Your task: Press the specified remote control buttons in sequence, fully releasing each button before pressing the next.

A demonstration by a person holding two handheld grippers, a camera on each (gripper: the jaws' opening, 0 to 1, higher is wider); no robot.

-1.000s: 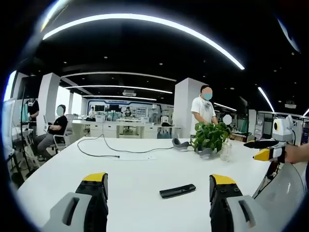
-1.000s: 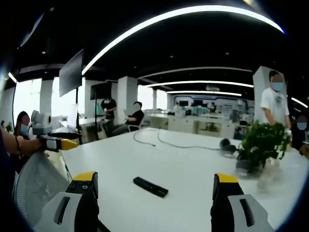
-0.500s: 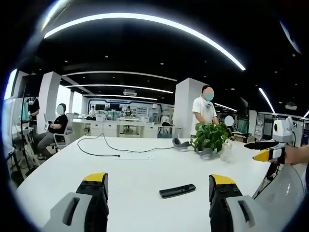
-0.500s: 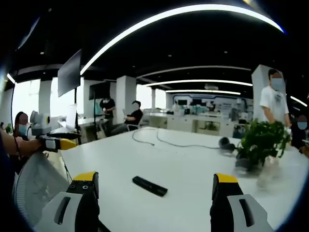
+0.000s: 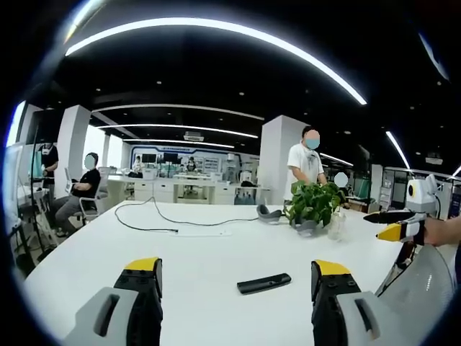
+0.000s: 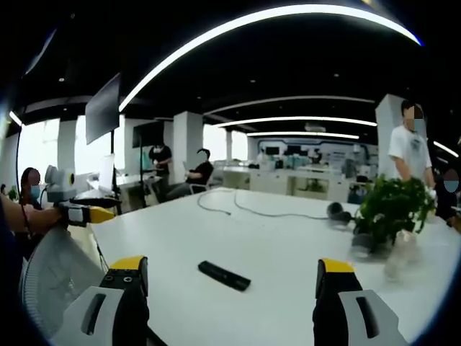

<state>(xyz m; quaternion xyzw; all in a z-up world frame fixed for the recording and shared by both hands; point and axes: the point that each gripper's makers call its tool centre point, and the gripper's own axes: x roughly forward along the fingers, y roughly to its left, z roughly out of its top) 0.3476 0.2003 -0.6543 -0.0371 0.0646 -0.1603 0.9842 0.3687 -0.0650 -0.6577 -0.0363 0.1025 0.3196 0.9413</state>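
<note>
Almost nothing has moved since the earlier frames: both views have drifted only slightly, and the remote control lies where it did, untouched. From the left gripper view, the left gripper (image 5: 238,306) hangs above the near edge of the white desk (image 5: 86,252) with its yellow-tipped jaws spread wide and empty; the black remote control (image 5: 264,283) lies flat on the desk between and just beyond them, nearer the right jaw. Farther back a potted plant (image 5: 314,205) stands toward the far right part of the desk, a black cable (image 5: 155,220) trails along the far edge, and the right gripper (image 5: 389,223) comes in from the right, held off the desk's right edge. From the right gripper view, the right gripper (image 6: 232,306) likewise hovers with jaws apart, holding nothing; the remote control (image 6: 224,275) lies angled on the desk (image 6: 288,245) ahead, between the jaws. The left gripper (image 6: 97,213) shows at the left, beyond the desk's edge, and the plant (image 6: 389,213) stands at the right.
</note>
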